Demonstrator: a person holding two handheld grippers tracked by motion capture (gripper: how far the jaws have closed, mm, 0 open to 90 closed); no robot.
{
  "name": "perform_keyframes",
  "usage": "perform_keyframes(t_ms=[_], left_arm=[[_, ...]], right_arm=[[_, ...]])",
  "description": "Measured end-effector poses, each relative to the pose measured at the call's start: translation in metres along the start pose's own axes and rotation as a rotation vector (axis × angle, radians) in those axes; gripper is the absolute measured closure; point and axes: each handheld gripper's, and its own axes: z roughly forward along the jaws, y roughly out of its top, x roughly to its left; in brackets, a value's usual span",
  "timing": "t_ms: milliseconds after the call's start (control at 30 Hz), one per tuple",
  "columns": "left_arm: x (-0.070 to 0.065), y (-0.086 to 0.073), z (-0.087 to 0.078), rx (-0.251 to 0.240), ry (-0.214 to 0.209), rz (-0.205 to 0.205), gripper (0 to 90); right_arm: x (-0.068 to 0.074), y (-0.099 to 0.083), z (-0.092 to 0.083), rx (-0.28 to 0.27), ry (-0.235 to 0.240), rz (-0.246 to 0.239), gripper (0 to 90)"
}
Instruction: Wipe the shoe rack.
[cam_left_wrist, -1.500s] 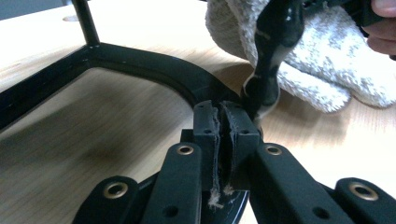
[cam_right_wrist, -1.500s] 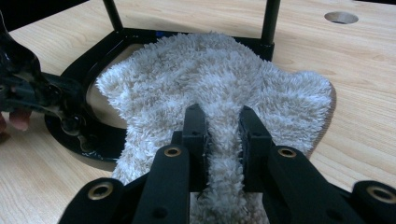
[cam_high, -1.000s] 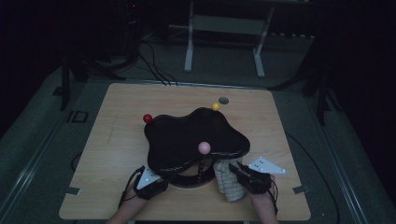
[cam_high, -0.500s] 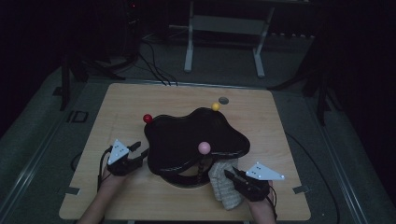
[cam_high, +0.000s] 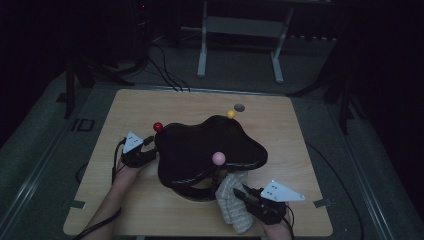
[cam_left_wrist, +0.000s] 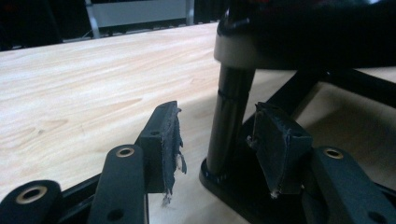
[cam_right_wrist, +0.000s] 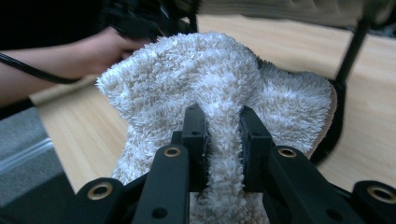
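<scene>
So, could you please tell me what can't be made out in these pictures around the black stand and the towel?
- Right gripper, right gripper view: its pads are buried in the fluffy towel.
- Towel's lower end, high view: cut off near the bottom edge.
- Black stand, left gripper view: its top is cropped by the frame, and its post hides what lies behind.
- Small grey disc, high view: too small and dim to identify.

stand (cam_high: 207, 152) ctr on table (cam_high: 300, 130) | towel (cam_high: 232, 202) front-R of stand

You see a light wooden surface (cam_high: 150, 210) with a small grey disc (cam_high: 239, 107) near its far edge; beyond it, on the dark floor, cables (cam_high: 167, 75) trail beside a metal stand (cam_high: 240, 30).
</scene>
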Motion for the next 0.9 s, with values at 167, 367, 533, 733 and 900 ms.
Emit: perform_keyframes(t_ms=[167, 367, 533, 733, 900], left_arm=[[0.0, 0.007, 0.009, -0.01, -0.033, -0.004, 60.5], [-0.006, 0.012, 0.017, -0.012, 0.005, 0.012, 72.7], [-0.009, 0.01, 0.014, -0.014, 0.011, 0.03, 73.2], [-0.01, 0.006, 0.007, -0.016, -0.011, 0.019, 73.3], [-0.01, 0.004, 0.002, -0.016, -0.017, 0.023, 73.5]], right_arm=[[0.009, 0.016, -0.001, -0.051, 0.03, -0.026, 76.3], [0.02, 0.034, 0.01, -0.098, 0.02, -0.075, 66.0], [0.027, 0.036, 0.029, -0.089, -0.024, -0.079, 48.4], [0.032, 0.036, 0.04, -0.105, -0.066, -0.104, 47.7], [0.03, 0.037, 0.042, -0.097, -0.09, -0.126, 55.3]])
